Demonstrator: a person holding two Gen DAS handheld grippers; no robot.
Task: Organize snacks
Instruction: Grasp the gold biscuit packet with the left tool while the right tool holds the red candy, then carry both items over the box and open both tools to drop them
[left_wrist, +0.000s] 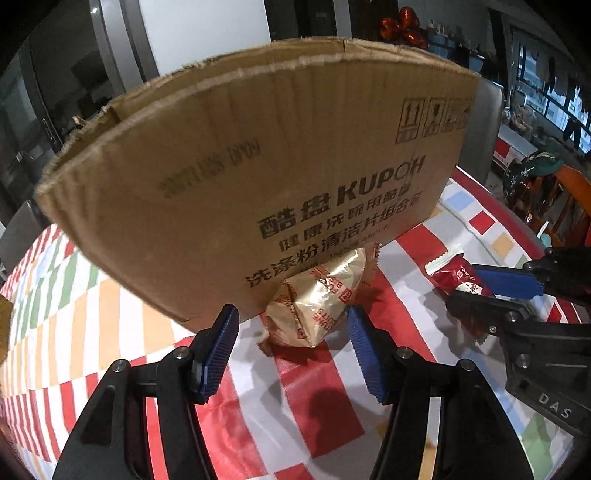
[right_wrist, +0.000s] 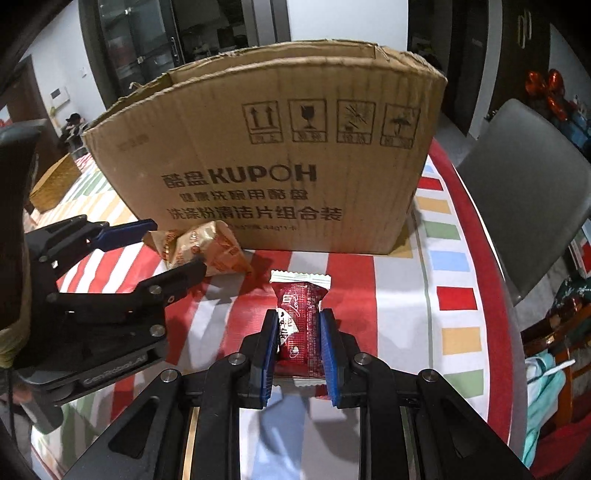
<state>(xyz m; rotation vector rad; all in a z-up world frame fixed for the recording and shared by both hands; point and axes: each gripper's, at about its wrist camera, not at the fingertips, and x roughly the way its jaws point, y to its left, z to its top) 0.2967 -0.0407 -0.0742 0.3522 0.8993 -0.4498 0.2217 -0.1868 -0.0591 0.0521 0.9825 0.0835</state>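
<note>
In front of the cardboard box on the desk, the right tool pinches the red snack; the left tool gapes wide around the gold snack, not gripping.

One cardboard box, one gold snack pack, one red snack pack, two tools.

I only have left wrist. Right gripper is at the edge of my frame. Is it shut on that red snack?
Observer: Yes. In the right wrist view the right gripper is shut on the red snack, pads pressed to both sides.
Operator: Lifted yet?
Observer: Can't tell; the packet's far end sits low over the tablecloth.
Operator: Box top open?
Observer: Yes, the cardboard box has an open top with torn edges.
</note>
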